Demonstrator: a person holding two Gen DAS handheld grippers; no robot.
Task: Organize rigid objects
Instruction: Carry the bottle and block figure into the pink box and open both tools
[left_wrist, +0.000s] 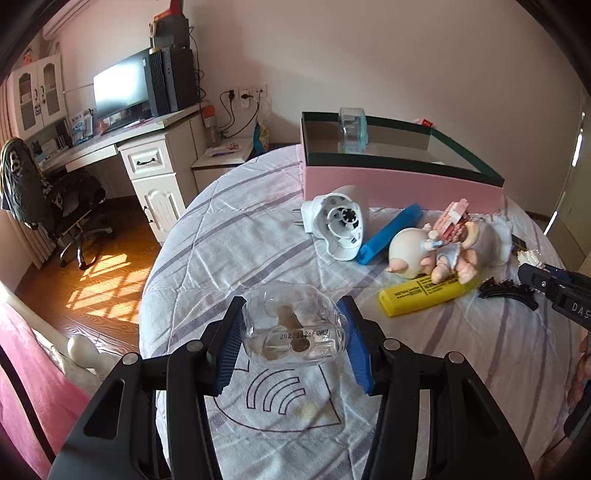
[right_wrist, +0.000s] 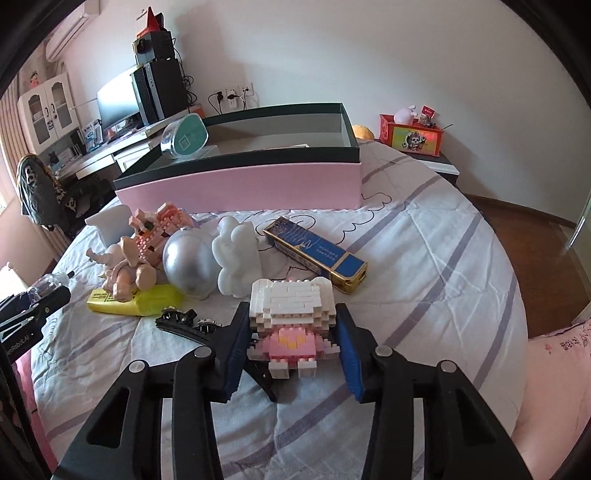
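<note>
Clear plastic bottle (left_wrist: 293, 326) sits between the blue pads of the left gripper (left_wrist: 293, 339), lower centre of the left view; pads touch or nearly touch both sides, looks gripped. Printed code on it reads roughly "2023…26F0AJ", middle digits unsure. Right gripper (right_wrist: 293, 341), lower centre of the right view, has its pads around a white-and-pink brick figure (right_wrist: 291, 321); left pad against it, small gap at the right pad, so closing or loosely held, cannot tell which.

Step, as I judge: both grippers at pickup, one item each, over the bed (right_wrist: 424, 258). Next move calls for lifting and carrying to the pink box (right_wrist: 240, 182) at upper centre, clearing its dark rim. One clear container (right_wrist: 184, 140) already stands inside it.

Still loose on the bed: yellow tube (left_wrist: 424, 293), blue case (left_wrist: 391, 234), white plug (left_wrist: 340, 221), doll (left_wrist: 439, 251), silver egg (right_wrist: 188, 262), white cloud (right_wrist: 236, 254), navy-gold box (right_wrist: 317, 254), black clip (right_wrist: 184, 323).

Other writing: "DAS" on the right gripper body at the left view's right edge; "…nRobot.AI" on the left gripper at the right view's left edge. Tube and navy box print too small to read.
</note>
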